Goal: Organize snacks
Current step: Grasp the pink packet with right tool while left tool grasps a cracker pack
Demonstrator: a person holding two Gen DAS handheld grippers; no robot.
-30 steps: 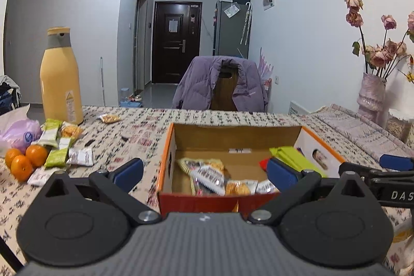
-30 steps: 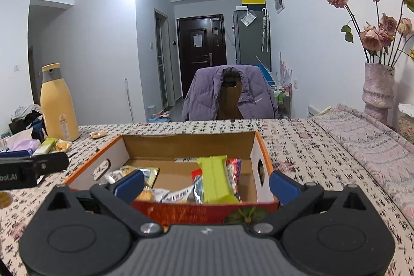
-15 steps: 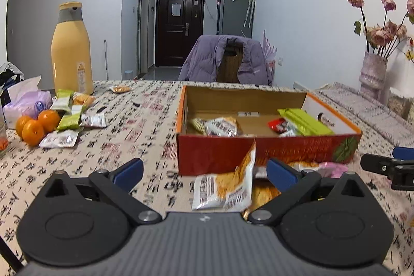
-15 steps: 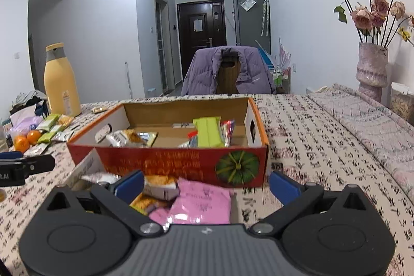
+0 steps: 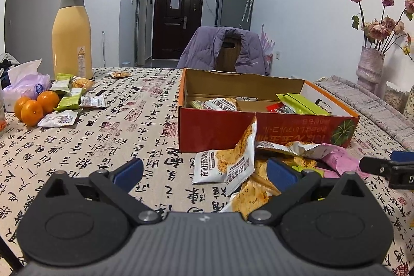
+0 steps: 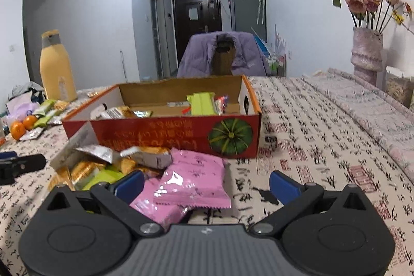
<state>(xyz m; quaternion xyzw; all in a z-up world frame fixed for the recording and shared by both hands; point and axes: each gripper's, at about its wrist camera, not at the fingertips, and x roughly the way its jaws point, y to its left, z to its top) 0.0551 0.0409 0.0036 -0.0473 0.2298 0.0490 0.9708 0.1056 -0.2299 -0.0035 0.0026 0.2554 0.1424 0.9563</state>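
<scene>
Snacks [image 6: 145,167] were heaped before the box [image 6: 165,133] — both grippers, left [image 5: 204,172] and right [image 6: 205,184], were held spread wide, nothing gripped.

A red cardboard box [image 6: 165,133] with a pumpkin picture sits open on the table, holding a green packet [image 6: 203,103] and several small wrappers. Just in front of its near wall lies a loose heap of snacks: a pink packet [image 6: 191,185] on top, orange-and-white packets [image 5: 225,167] at its left.
</scene>
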